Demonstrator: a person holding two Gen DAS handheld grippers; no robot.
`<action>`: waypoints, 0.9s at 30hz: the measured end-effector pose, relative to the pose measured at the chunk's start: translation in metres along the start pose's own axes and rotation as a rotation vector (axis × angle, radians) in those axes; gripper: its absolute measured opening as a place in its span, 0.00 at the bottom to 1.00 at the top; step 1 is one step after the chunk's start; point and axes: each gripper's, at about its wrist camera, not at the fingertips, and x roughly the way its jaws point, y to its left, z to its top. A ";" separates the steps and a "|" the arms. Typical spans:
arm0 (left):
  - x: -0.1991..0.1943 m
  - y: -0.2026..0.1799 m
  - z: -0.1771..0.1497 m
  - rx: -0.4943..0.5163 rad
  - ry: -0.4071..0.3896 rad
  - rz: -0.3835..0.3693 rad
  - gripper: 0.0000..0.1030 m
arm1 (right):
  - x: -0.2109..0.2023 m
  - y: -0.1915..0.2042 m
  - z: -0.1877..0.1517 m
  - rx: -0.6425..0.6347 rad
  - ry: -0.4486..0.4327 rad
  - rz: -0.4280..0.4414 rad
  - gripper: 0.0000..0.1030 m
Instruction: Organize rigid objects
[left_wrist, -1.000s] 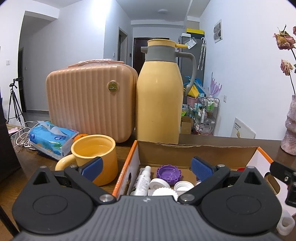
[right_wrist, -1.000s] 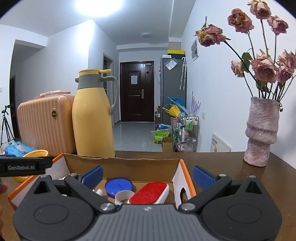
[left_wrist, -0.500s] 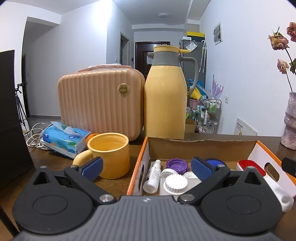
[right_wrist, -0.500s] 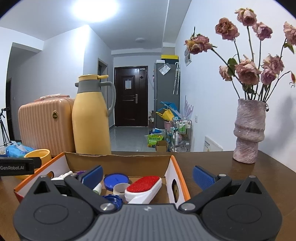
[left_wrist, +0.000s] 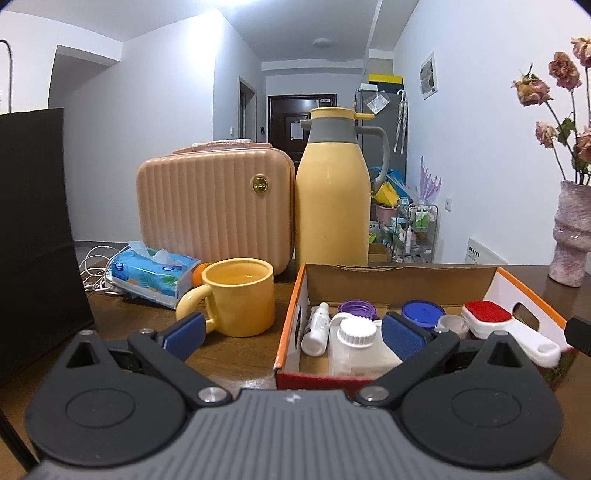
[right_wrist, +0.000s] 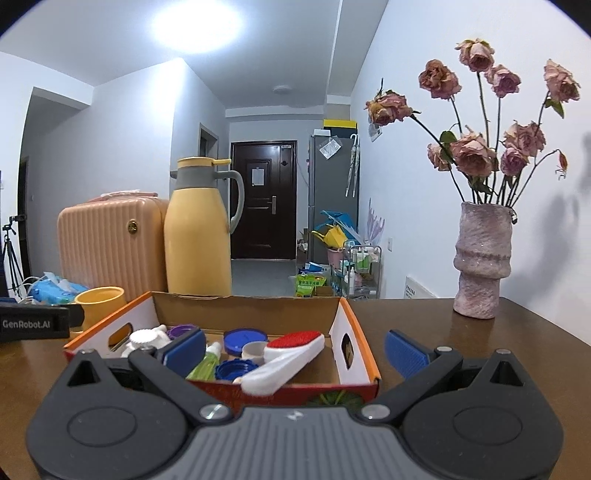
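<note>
An open cardboard box (left_wrist: 402, 282) (right_wrist: 251, 314) with orange rims sits on the brown table. It holds a white bottle (left_wrist: 316, 328), a white-capped jug (left_wrist: 356, 345), a purple cap (left_wrist: 356, 308), a blue lid (left_wrist: 423, 312) (right_wrist: 245, 338), a red-and-white brush (left_wrist: 506, 326) (right_wrist: 286, 356), a green bottle (right_wrist: 205, 365) and a blue cap (right_wrist: 234, 369). My left gripper (left_wrist: 291, 334) is open and empty, near the box's front left corner. My right gripper (right_wrist: 295, 350) is open and empty, near the box's front right.
A yellow mug (left_wrist: 236, 295) stands left of the box. Behind are a tissue pack (left_wrist: 155, 271), a peach case (left_wrist: 216, 210) and a yellow thermos (left_wrist: 332, 199). A pink vase with dried roses (right_wrist: 482, 258) stands at the right. A black panel (left_wrist: 35, 240) rises at far left.
Both grippers have drawn back from the box and risen, so more of the box's inside and the table shows. Both stay open and empty.
</note>
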 end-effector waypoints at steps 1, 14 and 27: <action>-0.005 0.002 -0.001 0.000 -0.002 -0.002 1.00 | -0.006 0.000 -0.002 0.002 -0.002 0.000 1.00; -0.092 0.028 -0.026 0.006 -0.046 -0.093 1.00 | -0.094 -0.002 -0.027 0.003 -0.039 0.030 1.00; -0.148 0.052 -0.062 0.059 -0.038 -0.111 1.00 | -0.168 -0.001 -0.050 -0.029 -0.031 0.020 1.00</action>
